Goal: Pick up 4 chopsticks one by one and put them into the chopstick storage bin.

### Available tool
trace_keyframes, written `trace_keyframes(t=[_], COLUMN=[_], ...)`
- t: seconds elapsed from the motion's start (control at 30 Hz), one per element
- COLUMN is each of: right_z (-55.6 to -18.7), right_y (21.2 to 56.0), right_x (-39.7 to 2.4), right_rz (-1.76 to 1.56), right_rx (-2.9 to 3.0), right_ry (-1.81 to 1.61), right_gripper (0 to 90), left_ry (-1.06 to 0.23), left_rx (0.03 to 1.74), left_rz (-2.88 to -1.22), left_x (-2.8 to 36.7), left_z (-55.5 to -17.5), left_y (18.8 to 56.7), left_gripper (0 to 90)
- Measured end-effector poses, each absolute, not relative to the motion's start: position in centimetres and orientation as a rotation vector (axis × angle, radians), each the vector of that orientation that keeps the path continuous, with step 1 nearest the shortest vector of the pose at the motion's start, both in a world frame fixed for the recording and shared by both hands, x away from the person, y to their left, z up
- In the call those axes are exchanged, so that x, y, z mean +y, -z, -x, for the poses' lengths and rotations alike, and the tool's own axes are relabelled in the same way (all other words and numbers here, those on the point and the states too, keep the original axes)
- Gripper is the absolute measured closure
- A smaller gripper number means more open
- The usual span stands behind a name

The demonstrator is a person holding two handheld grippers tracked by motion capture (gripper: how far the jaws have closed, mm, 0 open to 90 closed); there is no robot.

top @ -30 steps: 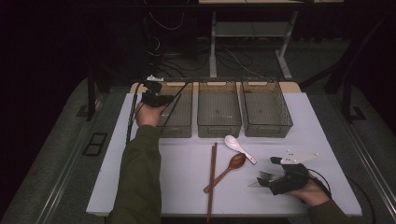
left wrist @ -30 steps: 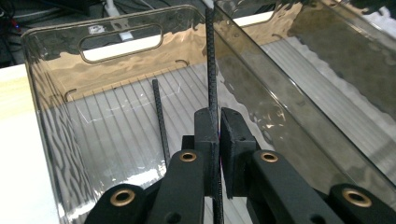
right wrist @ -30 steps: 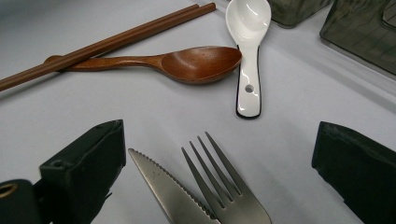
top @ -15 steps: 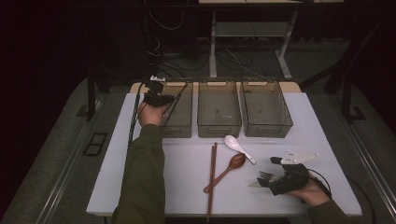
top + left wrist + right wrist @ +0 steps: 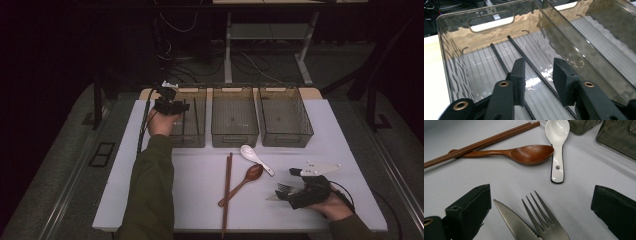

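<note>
The left gripper (image 5: 537, 82) hangs over the leftmost of 3 smoky plastic bins (image 5: 456, 47); its jaws have just been opening, and 1 of the 2 black chopsticks (image 5: 534, 67) on the bin floor runs between the parted pads, not pinched, while the other lies just left of them. The right gripper (image 5: 541, 215) rests at the near right of the white table (image 5: 200, 185), jaws wide apart around a knife (image 5: 511, 220) and fork (image 5: 544, 222) lying side by side, ungripped. Beyond lie a white spoon (image 5: 557, 150), a wooden spoon (image 5: 524, 153) and brown chopsticks (image 5: 481, 143). The room behind is dark, with cables on the floor. No writing is legible.
</note>
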State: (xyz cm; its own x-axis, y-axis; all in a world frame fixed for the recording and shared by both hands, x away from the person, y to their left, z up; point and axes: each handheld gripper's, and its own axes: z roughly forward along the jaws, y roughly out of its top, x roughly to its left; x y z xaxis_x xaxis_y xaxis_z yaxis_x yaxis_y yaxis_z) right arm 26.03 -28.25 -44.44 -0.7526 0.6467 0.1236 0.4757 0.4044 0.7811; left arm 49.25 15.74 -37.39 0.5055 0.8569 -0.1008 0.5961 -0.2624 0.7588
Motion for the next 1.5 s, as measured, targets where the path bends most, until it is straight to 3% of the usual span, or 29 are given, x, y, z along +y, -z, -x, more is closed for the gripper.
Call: trace_keyframes(t=[0.9,1.5], right_z=[-26.1,-26.1], right_y=[44.5,44.5], right_x=[-28.2,-28.2], right_rz=[-1.003,-1.005], right_rx=[2.457,2.457], right_ry=[-1.265,-1.262], right_gripper=[2.9,2.9], left_ry=[-0.357,-0.329], left_rx=[0.991,0.96], left_rz=[-2.045,-2.049], left_x=[15.3,14.6], left_z=[-41.5,-34.4], left_y=[35.7,38.7], left_gripper=[29.6,18.1])
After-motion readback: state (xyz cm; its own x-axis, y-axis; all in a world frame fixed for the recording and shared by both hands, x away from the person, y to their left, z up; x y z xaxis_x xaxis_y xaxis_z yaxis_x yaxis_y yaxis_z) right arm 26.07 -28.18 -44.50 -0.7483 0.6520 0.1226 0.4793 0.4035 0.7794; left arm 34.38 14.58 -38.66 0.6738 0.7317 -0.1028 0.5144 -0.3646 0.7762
